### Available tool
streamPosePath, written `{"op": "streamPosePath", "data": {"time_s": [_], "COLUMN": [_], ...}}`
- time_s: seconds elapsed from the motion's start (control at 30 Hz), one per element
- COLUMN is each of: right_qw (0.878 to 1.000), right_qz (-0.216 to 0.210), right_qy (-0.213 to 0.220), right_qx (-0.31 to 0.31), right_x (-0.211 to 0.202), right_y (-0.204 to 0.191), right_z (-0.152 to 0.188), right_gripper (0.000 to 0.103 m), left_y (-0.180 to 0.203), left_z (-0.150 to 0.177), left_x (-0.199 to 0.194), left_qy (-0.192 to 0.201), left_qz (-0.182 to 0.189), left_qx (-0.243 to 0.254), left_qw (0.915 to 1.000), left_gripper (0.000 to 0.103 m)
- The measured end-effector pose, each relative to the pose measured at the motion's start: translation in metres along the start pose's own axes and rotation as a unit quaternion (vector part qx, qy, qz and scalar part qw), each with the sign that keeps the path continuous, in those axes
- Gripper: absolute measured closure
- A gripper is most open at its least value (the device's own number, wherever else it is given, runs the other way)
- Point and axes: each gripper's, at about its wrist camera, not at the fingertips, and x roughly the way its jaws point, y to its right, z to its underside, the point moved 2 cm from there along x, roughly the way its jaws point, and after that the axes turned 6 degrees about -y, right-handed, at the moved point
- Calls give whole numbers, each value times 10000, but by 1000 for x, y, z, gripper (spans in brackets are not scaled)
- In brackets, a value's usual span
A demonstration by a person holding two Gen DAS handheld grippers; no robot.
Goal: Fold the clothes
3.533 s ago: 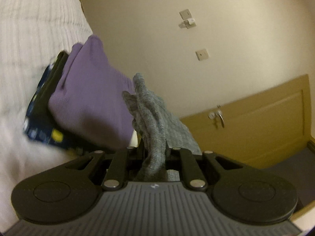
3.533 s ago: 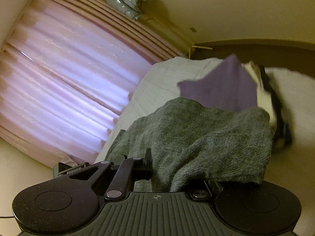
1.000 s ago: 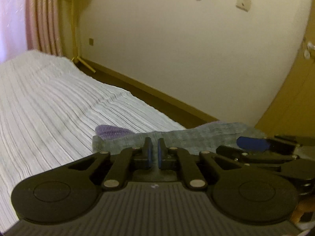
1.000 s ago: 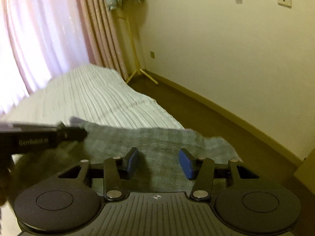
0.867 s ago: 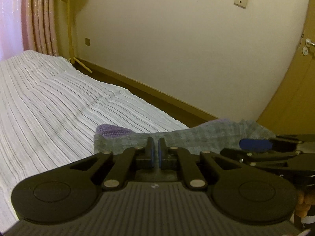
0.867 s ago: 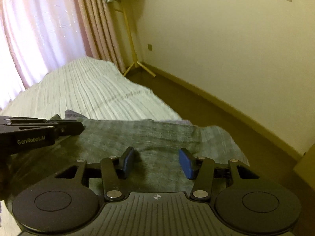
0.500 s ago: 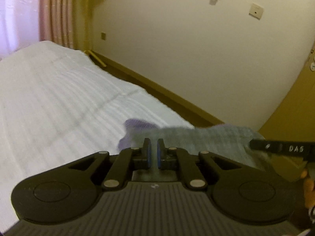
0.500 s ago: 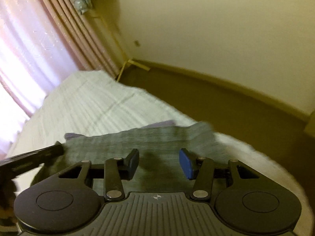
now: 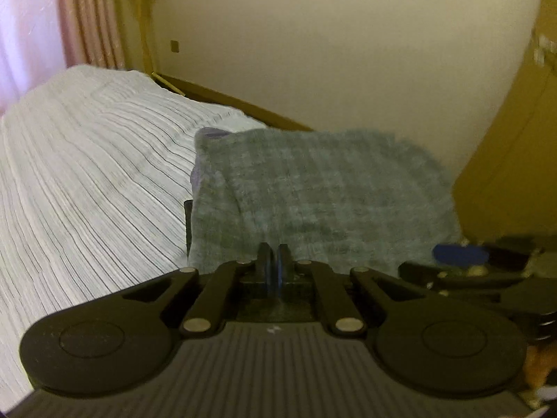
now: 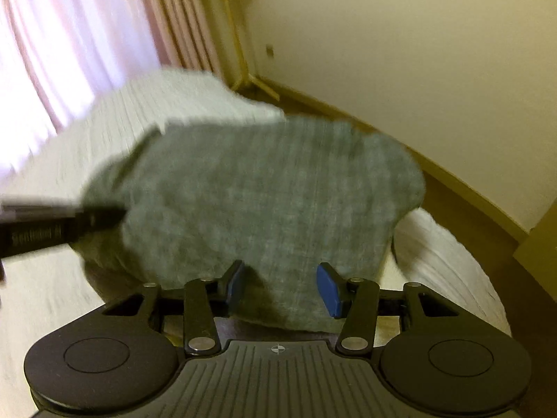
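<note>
A folded grey knit garment (image 9: 313, 188) lies on top of a stack near the edge of the bed; it also shows in the right wrist view (image 10: 264, 202). A purple garment (image 9: 209, 134) peeks out under its far left corner. My left gripper (image 9: 273, 261) is shut and empty, just short of the grey garment's near edge. My right gripper (image 10: 280, 287) is open and empty, with the grey garment's near edge between its blue pads (image 10: 329, 291). The left gripper reaches in at the left of the right wrist view (image 10: 59, 230), and the right gripper shows at the right of the left wrist view (image 9: 466, 261).
The white ribbed bed cover (image 9: 87, 181) stretches left and back. A cream wall (image 9: 330, 52) and brown floor (image 10: 452, 195) lie past the bed edge. Pink curtains (image 10: 87, 35) hang at the far left. A yellow wooden door (image 9: 515, 160) stands at the right.
Both grippers have moved in toward the grey garment, which now looms larger in both views. The left jaws stay shut and the right jaws stay open. 3.5 s ago both held the garment.
</note>
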Motion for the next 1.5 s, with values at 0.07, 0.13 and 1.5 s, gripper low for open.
{"op": "streamPosePath", "data": {"time_s": [0.07, 0.13, 1.5], "right_qw": [9999, 9997, 9985], "right_qz": [1, 21, -173], "right_qy": [-102, -255, 249], "right_qx": [-37, -67, 447], "right_x": [2, -3, 12], "right_y": [-1, 0, 21], "right_z": [-4, -10, -58], "right_gripper": [53, 53, 67], "left_y": [-4, -9, -103], "left_z": [-3, -4, 17], "left_x": [-3, -14, -9], "left_qy": [-24, 14, -168], "left_qz": [51, 147, 29], "left_qx": [-192, -408, -2007], "left_qw": [9998, 9991, 9795], "left_gripper": [101, 101, 102]}}
